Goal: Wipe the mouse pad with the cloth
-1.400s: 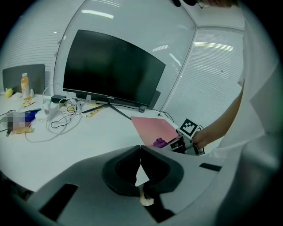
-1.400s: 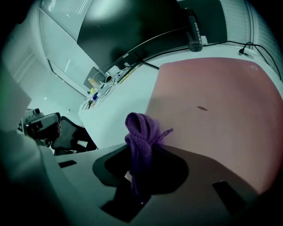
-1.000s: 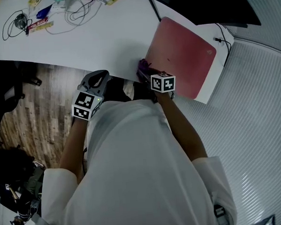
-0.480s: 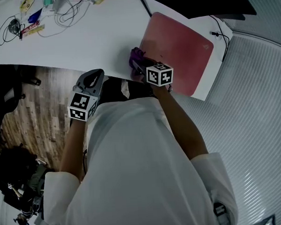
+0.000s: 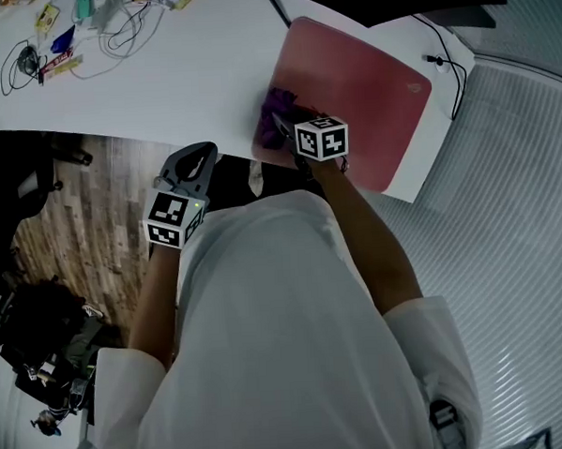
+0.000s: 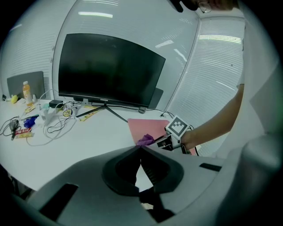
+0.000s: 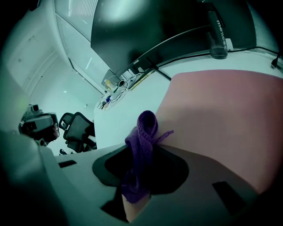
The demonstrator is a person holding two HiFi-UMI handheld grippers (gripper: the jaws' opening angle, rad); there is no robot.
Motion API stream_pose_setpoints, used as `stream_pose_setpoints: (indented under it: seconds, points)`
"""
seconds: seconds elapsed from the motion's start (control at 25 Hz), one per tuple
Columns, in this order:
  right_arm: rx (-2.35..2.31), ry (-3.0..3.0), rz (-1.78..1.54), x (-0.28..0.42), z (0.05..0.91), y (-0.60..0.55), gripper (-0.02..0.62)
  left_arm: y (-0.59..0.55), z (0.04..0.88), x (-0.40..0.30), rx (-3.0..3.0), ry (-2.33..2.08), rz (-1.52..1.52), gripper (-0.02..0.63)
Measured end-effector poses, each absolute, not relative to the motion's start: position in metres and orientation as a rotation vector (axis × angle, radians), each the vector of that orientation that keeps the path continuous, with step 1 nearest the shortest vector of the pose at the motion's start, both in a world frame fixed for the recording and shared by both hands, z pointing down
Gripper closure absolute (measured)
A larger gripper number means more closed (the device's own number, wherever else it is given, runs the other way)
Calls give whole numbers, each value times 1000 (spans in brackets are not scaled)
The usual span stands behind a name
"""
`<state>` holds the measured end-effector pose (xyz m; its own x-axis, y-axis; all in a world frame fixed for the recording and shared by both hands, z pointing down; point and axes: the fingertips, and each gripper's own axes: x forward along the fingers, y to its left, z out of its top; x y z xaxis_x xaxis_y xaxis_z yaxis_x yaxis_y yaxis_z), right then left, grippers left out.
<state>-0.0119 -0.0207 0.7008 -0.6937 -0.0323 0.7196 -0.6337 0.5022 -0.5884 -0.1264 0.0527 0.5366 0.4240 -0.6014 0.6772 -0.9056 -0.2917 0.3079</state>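
1. Pink mouse pad (image 5: 368, 92) lies on the white desk (image 5: 189, 78) in the head view, with its near left edge right at the tip of the right claw (image 5: 285, 127). A purple cloth (image 5: 275, 116) bunches in front of that claw, on the pad's left edge. The left claw (image 5: 200, 155) hangs at the desk's near edge, well to the left of the pad. Loose cables (image 5: 111, 31) lie far ahead of it.
2. In the left gripper view, the left claw (image 6: 139, 148) has its jaws together with nothing between them. Ahead and slightly right of it is the right claw (image 6: 170, 137), the cloth (image 6: 145, 140) at its front over the pad (image 6: 146, 127). A dark monitor (image 6: 110, 70) stands beyond.
3. In the right gripper view, the right claw (image 7: 141, 154) is clamped on the cloth (image 7: 142, 137), which loops out past the tips. The pad (image 7: 221, 110) spreads ahead and to the right.
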Motion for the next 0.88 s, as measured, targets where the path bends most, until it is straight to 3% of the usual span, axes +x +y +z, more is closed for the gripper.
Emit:
stream_pose_setpoints:
  seconds: [0.88]
  points:
    - [764, -2070, 1221, 92, 707, -32, 466, 38, 531, -50, 2106, -1171, 667, 588]
